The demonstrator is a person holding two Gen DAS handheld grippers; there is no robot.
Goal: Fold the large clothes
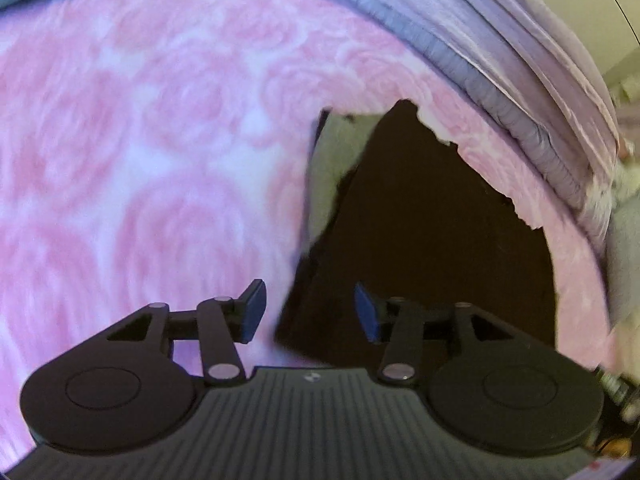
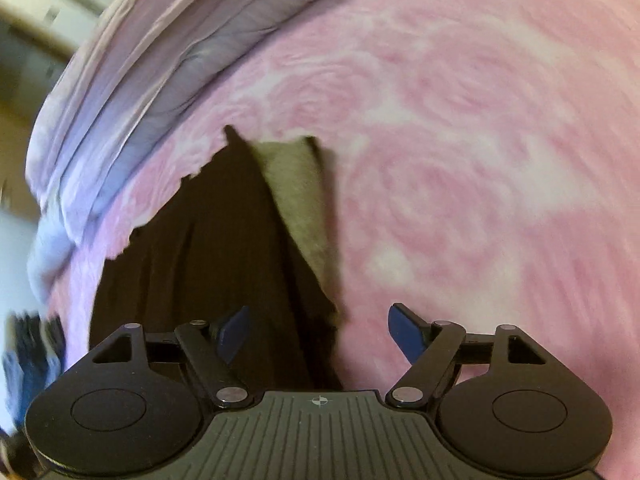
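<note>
Garment: a dark brown garment [image 1: 432, 232] with a grey-green inner layer [image 2: 298, 192] lies on the pink rose-patterned blanket [image 1: 140, 140], near both tools. Left gripper [image 1: 310, 314] and right gripper [image 2: 320, 334] stand wide apart, holding nothing. Judged best: pinch one fabric edge each and lift evenly. Motion blur hides the garment's type and outline; its near end is cut off behind the grippers.
</note>
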